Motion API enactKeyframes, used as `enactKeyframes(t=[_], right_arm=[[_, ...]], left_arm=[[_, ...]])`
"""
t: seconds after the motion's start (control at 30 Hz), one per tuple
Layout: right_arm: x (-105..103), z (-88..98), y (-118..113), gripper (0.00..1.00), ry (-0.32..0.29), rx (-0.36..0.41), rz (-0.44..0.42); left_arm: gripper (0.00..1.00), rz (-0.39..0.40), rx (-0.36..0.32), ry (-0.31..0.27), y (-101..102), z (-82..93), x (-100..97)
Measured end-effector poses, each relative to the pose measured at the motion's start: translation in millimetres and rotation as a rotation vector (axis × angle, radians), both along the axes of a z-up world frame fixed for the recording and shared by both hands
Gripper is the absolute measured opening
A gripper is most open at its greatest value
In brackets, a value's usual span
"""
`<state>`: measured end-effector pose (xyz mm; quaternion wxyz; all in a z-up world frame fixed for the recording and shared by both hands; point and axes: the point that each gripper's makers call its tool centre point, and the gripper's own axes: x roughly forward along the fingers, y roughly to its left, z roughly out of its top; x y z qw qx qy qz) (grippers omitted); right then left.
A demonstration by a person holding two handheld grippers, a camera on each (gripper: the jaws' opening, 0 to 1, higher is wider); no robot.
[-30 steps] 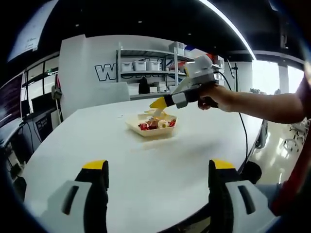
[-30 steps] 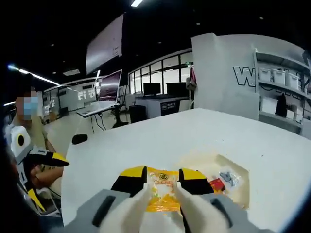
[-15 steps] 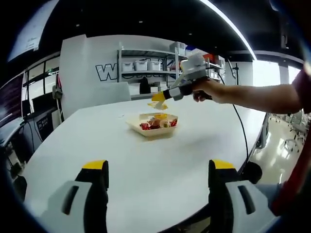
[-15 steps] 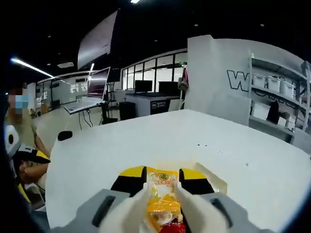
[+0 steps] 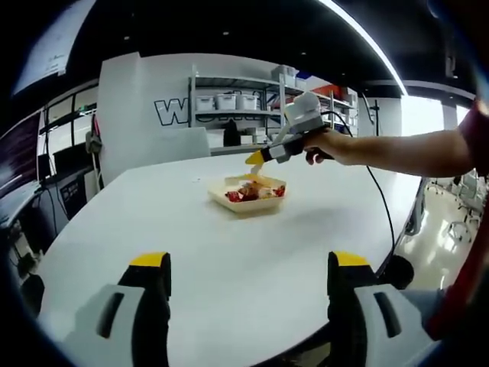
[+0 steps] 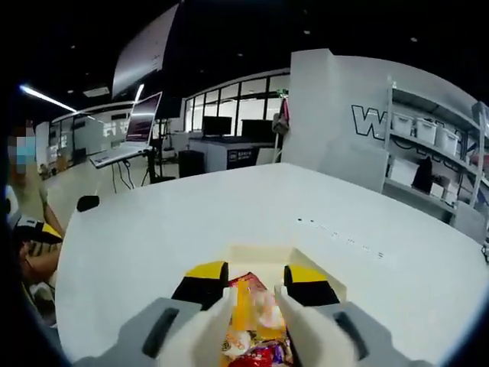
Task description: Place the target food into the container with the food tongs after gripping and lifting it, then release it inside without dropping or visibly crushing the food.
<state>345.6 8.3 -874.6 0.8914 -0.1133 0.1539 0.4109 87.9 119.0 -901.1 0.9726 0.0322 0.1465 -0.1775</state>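
Hovering over the tray (image 6: 263, 260) — the right gripper (image 6: 256, 294) has its white tongs (image 6: 294, 325) pinched on an orange snack packet (image 6: 256, 300), held just above the red and pale packets (image 5: 260, 191) piled inside. The left gripper (image 5: 248, 271) waits low with jaws spread wide, grasping nothing. White table (image 5: 199, 245) — shelves (image 5: 229, 103) with bins stand behind it.
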Motion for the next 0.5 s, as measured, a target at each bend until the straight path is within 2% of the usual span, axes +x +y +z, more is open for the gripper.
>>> enactKeyframes(t=[0.17, 0.5], right_arm=[[1.8, 0.0, -5.1, 0.24, -0.005, -0.003, -0.010], [-0.9, 10.6, -18.4, 0.24, -0.019, 0.047, -0.037]], left_arm=[[0.82, -0.003, 0.001, 0.006, -1.1, -2.3, 0.7], [0.83, -0.001, -0.001, 0.000, -1.3, -1.1, 1.3]])
